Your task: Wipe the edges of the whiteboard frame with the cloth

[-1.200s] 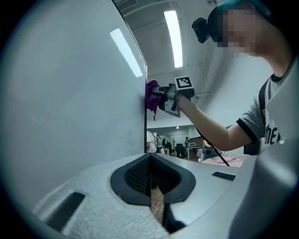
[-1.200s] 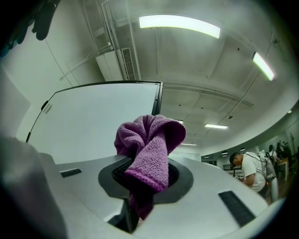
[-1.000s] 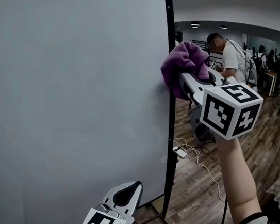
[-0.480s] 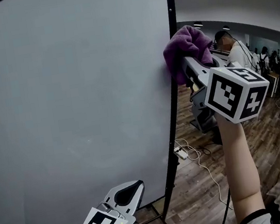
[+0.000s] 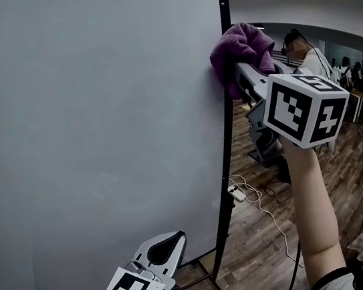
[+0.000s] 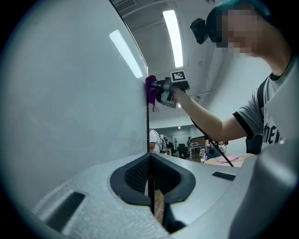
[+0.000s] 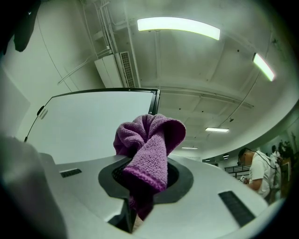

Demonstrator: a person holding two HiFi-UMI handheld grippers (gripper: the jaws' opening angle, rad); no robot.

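Right hand-held gripper (image 5: 239,77) is clamped tight on the purple cloth (image 5: 242,45), which bunches up out of the jaws and is pressed against the right side of the whiteboard frame (image 5: 228,161), up in its top part. Compared with a second ago the cloth has slid a fair bit higher along that black edge, and the arm is stretched up further, so the wipe looks like it's running bottom to top. The top corner of the frame is near, judging from the right gripper view. That probably means this side is nearly done and the top edge comes next, though how clean the frame is can't be told from here. The left hand-held gripper (image 5: 166,248) hasn't really budged: it hangs low by the bottom of the frame, jaws together with nothing in them, well away from the cloth.
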